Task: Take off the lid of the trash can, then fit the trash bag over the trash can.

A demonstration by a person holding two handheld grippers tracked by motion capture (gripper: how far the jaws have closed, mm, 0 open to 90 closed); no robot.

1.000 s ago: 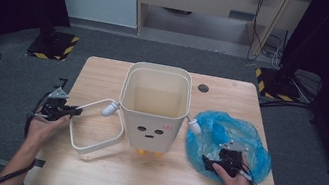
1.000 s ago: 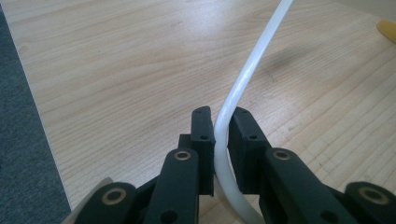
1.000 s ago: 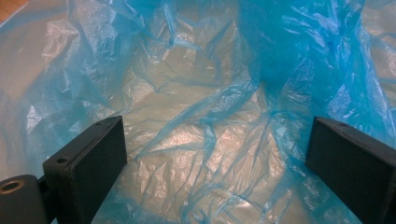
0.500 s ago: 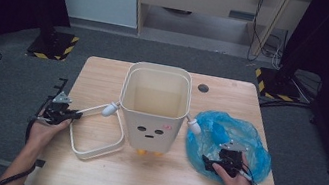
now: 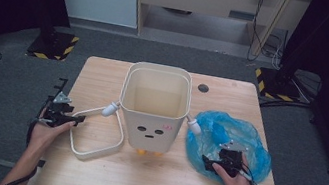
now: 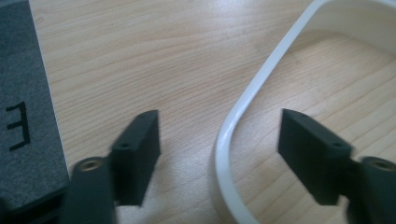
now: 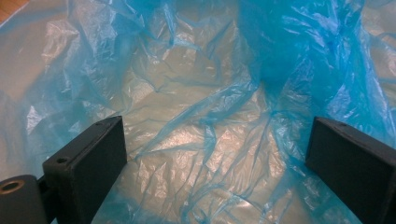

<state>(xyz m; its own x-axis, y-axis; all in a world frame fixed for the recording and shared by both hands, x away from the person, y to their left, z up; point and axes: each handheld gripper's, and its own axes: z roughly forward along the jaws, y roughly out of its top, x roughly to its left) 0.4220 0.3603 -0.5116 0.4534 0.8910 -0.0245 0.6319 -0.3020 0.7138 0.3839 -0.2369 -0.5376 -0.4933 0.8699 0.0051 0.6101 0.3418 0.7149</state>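
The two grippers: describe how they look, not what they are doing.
Both are black. The left gripper carries a grey three-cornered plate on top, and a dark cable trails from it past the forearm. The right gripper trails a cable too. Up close, each has two flat, rectangular black jaws with small screw holes, and brass-coloured fittings at their bases.

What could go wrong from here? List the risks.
1. The left tool has just been opening, the white ring loose between its jaws; a careless reclose could shove it and tug the bin.
2. The right tool stands open over the crumpled blue bag; it might pinch only a thin fold and tear it.
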